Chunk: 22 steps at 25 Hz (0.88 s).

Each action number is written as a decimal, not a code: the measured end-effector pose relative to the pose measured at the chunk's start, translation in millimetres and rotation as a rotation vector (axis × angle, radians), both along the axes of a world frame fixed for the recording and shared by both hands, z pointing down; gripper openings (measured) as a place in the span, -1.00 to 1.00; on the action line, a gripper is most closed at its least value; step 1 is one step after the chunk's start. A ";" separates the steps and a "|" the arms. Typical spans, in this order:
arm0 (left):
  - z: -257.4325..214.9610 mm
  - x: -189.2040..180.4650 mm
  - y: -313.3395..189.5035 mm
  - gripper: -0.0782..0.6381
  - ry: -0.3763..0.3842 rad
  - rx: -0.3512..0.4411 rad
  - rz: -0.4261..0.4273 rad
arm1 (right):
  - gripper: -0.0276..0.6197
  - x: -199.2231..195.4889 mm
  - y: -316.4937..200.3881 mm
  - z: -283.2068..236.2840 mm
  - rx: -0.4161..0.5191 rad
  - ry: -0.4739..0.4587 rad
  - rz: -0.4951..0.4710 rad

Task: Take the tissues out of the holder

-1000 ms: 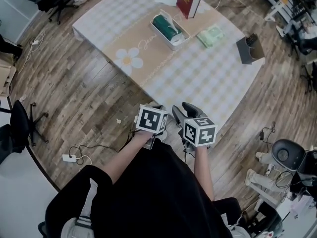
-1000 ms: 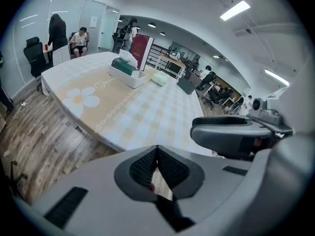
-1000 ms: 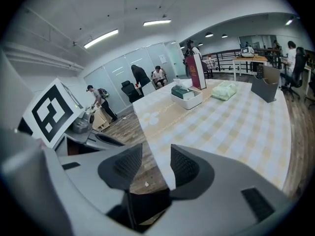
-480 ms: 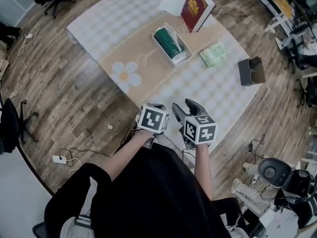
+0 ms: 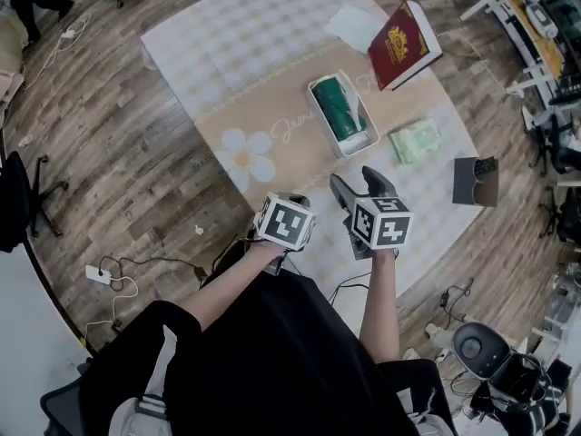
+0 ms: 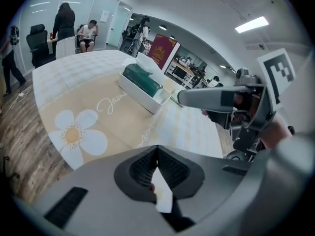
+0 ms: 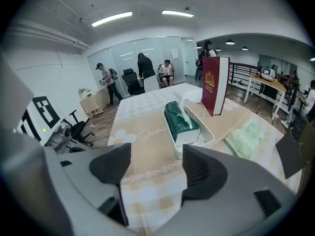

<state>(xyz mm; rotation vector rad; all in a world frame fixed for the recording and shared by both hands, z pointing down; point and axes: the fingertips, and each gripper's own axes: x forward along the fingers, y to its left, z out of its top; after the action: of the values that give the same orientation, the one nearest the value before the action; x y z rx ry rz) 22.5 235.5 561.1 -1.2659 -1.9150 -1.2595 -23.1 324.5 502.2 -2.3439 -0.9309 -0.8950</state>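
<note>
Lining up on the holder (image 5: 361, 146) now: a white tray on the table (image 5: 236, 34), w/ the tissues (image 5: 343, 109) lying in it. They're a green pack w/ one white sheet poking up from the top.

The right gripper (image 7: 156, 166) is the nearer one. The holder sits straight ahead of its fingers, a touch right of centre in the right gripper view, and well apart from them. Its jaws have just been opening and stand wide apart, w/ nothing btwn them but tablecloth. The left gripper (image 6: 157, 150) sits off the holder's near-left side, farther from it, jaws together at the tips and empty.

What matters for the reach: the holder's long axis runs approx away from the right gripper, near short end toward me. So the jaw gap lies across the pack's narrow width. That suits pinching the pack by its sides, I reckon, or taking the raised sheet.

A red book (image 7: 215, 85) stands just beyond the holder's far-right corner, and a green packet (image 7: 248, 136) lies to the holder's right. Both look clear of a straight approach, tho the book is close if I overshoot.
</note>
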 end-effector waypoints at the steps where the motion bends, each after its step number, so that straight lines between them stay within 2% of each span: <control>1: 1.1 4.5 3.7 -0.76 0.000 0.004 -0.008 | 0.09 3.5 7.8 1.4 -0.003 -0.010 -0.008; 13: 21.9 36.3 42.5 -0.76 -0.014 0.047 -0.038 | 0.17 23.9 86.6 29.3 -0.022 -0.104 -0.018; 22: 35.8 49.0 51.2 -0.76 -0.032 0.090 -0.047 | 0.22 33.4 129.6 55.0 -0.021 -0.206 -0.052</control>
<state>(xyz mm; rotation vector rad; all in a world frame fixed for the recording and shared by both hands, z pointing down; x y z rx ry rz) 71.5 286.7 597.0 -1.2581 -1.8387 -1.3810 10.4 454.2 557.2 -2.3350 -0.9662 -1.1704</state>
